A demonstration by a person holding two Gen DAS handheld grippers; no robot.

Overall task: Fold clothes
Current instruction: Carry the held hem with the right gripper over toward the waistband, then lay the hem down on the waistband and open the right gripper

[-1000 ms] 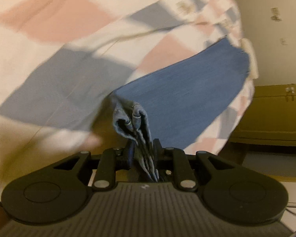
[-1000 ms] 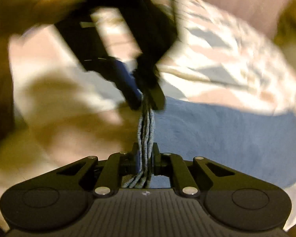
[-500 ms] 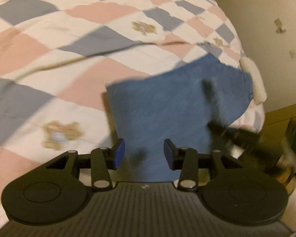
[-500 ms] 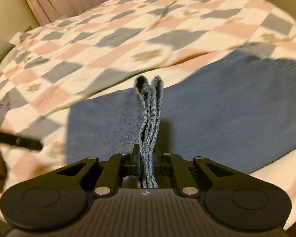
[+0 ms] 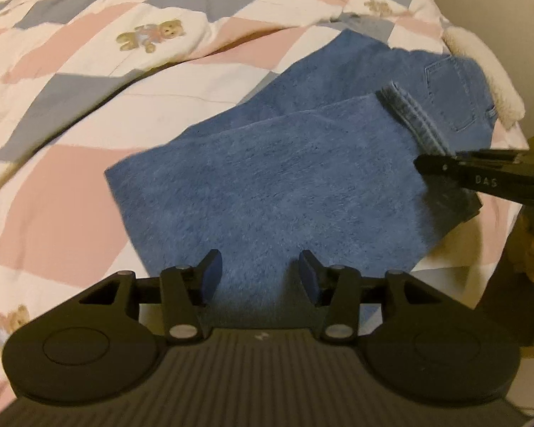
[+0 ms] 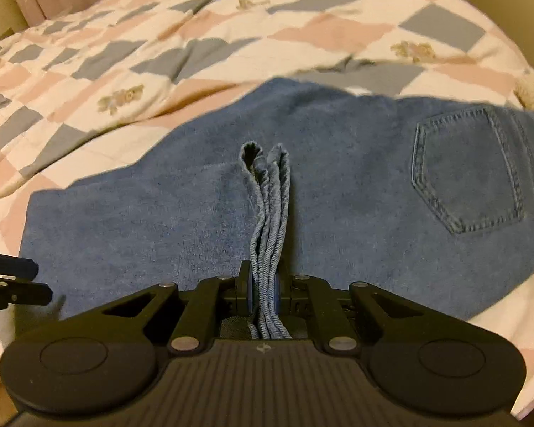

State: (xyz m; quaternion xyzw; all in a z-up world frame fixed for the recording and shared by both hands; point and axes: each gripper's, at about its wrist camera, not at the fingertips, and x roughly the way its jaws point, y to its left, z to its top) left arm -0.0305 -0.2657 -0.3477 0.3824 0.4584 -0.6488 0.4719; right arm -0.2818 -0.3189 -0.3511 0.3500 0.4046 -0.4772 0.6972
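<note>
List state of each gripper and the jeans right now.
left gripper: open, empty, over the jeans.
right gripper: shut on bunched hems.
jeans: folded over, lying on the quilt, back pocket facing up.

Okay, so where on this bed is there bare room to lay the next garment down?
The pink, grey and cream checked quilt lies bare beyond and left of the folded blue denim jeans. It is crowded near the bed edge: the open left gripper hovers over the jeans, and the right gripper pinches their hems.
</note>
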